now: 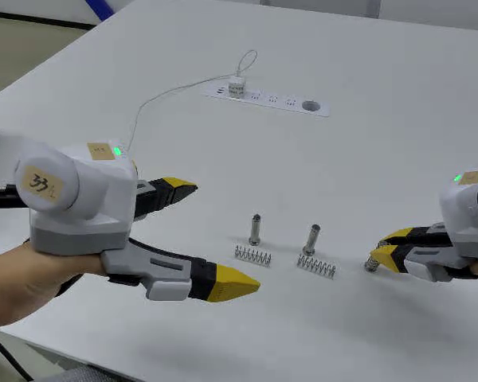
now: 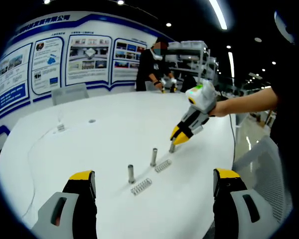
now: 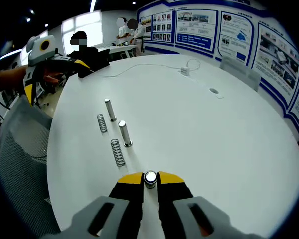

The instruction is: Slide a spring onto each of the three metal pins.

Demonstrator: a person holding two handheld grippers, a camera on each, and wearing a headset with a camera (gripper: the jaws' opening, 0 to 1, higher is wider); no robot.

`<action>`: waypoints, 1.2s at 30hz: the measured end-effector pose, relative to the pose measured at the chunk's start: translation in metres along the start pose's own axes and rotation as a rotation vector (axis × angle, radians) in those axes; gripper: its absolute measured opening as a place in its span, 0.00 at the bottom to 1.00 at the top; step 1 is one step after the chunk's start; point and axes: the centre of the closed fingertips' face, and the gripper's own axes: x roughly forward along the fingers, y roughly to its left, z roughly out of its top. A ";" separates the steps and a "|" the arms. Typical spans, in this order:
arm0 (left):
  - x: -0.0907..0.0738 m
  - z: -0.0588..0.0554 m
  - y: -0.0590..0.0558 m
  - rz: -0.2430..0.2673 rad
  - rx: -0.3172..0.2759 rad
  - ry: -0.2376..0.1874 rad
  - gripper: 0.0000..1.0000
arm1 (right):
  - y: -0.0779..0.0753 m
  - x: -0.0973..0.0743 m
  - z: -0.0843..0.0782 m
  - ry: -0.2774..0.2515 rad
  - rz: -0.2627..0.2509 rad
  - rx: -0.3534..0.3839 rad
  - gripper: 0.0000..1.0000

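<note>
The left tongs (image 1: 207, 235) hang released above the near left part of the worktop (image 1: 366, 159). Their jaws are spread wide with nothing between them, and a hand (image 1: 16, 286) grips them from below. The right tongs (image 1: 388, 247), low over the near right part, are clenched on the right pin (image 3: 150, 178). The yellow tips meet on either side of its upper end. In the right gripper view its round, shiny top faces the camera between them. In the left gripper view this pin stands about upright. I cannot tell whether its foot rests on the worktop or whether a spring is on its shaft.

The three pins form a row roughly parallel to the near edge, about midway between the left and right edges. The left pin (image 1: 255, 229) and the middle pin (image 1: 311, 239) stand free on one end, long axis vertical, shafts bare, well apart from both tongs.

The left spring (image 1: 252, 255) lies flat just on the near-edge side of the left pin. The right spring (image 1: 316, 267) lies the same way just before the middle pin. Each has its long axis along the row and sits close to its pin's foot; whether they touch I cannot tell.

Toward the far edge a white strip (image 1: 267, 97) lies flat with a plug (image 1: 237, 86) in it. A thin cable (image 1: 167, 94) trails from there toward the left edge.
</note>
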 end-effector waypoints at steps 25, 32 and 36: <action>-0.004 0.003 -0.003 0.014 0.011 0.008 1.00 | 0.001 -0.018 0.005 -0.011 -0.021 -0.113 0.18; -0.005 0.004 -0.006 0.015 0.020 0.008 1.00 | 0.012 -0.028 0.034 -0.093 -0.019 -0.130 0.18; -0.006 0.003 -0.004 0.026 0.021 0.000 0.99 | 0.026 -0.022 0.040 -0.100 0.019 -0.163 0.18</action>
